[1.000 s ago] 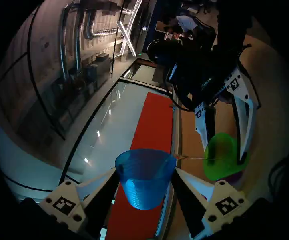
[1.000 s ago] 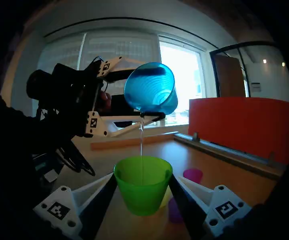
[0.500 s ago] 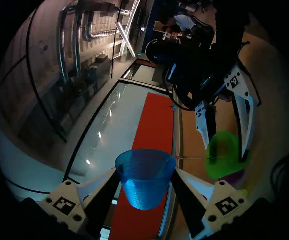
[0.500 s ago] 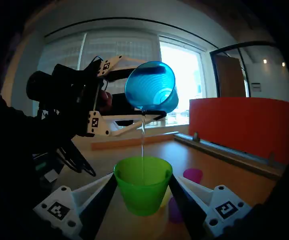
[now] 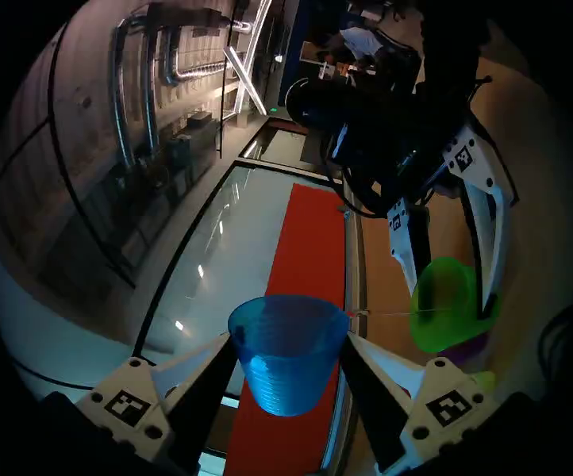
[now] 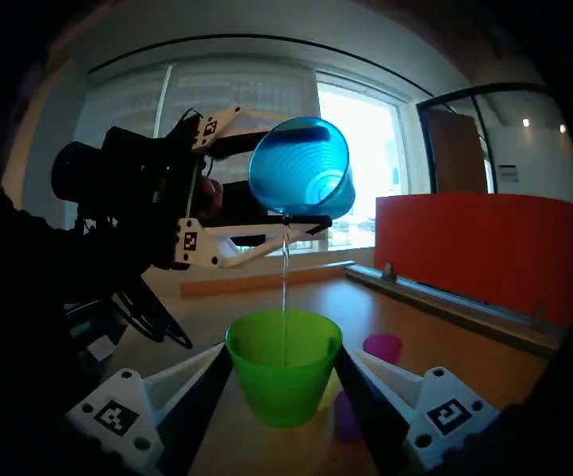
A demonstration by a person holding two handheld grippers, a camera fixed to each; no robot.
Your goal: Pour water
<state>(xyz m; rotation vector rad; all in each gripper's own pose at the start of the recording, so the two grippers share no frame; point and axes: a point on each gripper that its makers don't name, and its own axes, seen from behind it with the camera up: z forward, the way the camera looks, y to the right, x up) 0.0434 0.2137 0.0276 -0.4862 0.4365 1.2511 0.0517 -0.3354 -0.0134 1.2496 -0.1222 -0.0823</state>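
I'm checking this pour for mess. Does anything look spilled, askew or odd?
Nothing stands out. The left gripper holds the blue cup tipped, and a thin stream falls straight into the upright green cup in the right gripper. The wooden table near it looks dry.

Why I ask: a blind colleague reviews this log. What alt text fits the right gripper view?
A thin stream of water falls from a tilted blue cup, clamped in the left gripper, into an upright green cup held in the right gripper over a wooden table. Windows and an orange partition stand behind.
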